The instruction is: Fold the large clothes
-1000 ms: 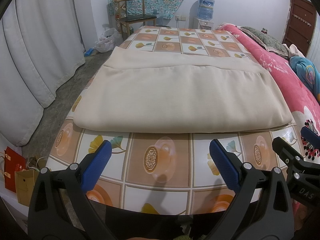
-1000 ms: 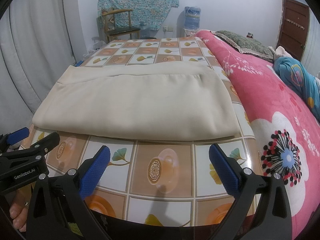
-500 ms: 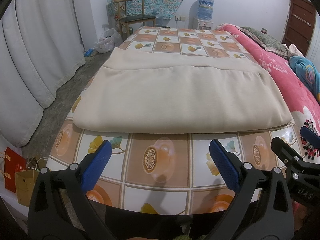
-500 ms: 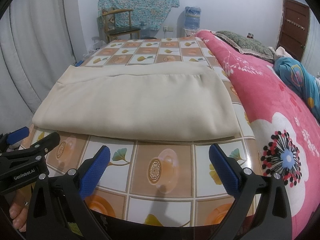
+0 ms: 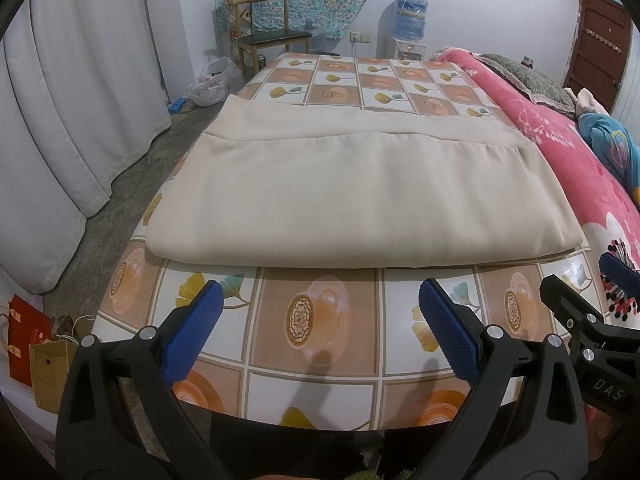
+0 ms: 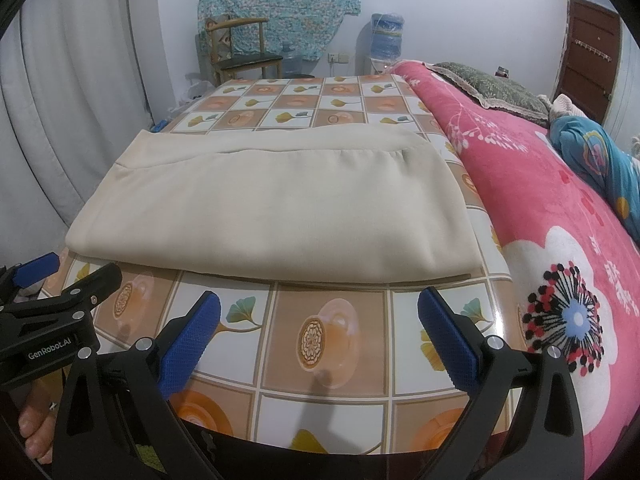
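A large beige cloth point(image 5: 360, 196) point(image 6: 276, 216) lies folded flat on the table point(image 5: 324, 328) point(image 6: 328, 336) with a checked, patterned cover. Its folded near edge runs across the table a short way ahead of both grippers. My left gripper point(image 5: 318, 320) is open over the bare near strip of the table, nothing between its blue pads. My right gripper point(image 6: 318, 320) is open too, also short of the cloth and empty. Each gripper shows at the edge of the other's view, the right gripper point(image 5: 600, 280) at right and the left gripper point(image 6: 76, 276) at left.
A bed with a pink flowered blanket point(image 6: 560, 208) adjoins the table on the right. White curtains point(image 5: 60, 112) hang at the left. A wooden chair point(image 5: 264, 36) and a water dispenser point(image 5: 410, 20) stand at the far wall. Paper bags point(image 5: 36, 348) sit on the floor, lower left.
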The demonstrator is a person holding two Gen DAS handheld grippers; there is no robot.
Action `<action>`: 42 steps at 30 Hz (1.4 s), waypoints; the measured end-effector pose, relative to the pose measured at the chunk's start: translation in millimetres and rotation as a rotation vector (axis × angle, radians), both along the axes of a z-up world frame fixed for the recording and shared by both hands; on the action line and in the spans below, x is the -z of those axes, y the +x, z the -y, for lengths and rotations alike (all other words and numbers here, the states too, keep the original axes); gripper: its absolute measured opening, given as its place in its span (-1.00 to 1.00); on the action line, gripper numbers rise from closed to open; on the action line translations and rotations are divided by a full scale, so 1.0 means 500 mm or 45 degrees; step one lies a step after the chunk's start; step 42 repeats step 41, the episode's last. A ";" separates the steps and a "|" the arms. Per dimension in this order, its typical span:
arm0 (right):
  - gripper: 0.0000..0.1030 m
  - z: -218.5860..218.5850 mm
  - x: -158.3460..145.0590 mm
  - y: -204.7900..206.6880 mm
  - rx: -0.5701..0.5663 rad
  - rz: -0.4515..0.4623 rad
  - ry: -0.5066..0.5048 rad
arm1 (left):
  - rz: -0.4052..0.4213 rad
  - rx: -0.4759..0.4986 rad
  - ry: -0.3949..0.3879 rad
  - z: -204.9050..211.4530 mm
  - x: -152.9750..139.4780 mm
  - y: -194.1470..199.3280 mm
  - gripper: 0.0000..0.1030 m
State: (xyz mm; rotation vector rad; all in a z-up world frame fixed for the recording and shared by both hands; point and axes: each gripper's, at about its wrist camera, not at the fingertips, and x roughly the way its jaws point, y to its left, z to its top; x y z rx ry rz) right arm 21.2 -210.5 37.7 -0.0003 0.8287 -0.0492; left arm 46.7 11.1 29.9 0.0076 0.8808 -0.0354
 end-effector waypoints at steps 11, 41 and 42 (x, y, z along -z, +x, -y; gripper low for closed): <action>0.87 0.000 0.000 -0.001 -0.001 -0.001 -0.001 | 0.000 -0.001 -0.002 0.001 0.000 -0.001 0.84; 0.87 0.005 0.008 -0.010 0.003 -0.006 0.003 | 0.001 0.000 -0.002 -0.002 0.001 -0.001 0.84; 0.87 0.005 0.008 -0.010 0.003 -0.006 0.003 | 0.001 0.000 -0.002 -0.002 0.001 -0.001 0.84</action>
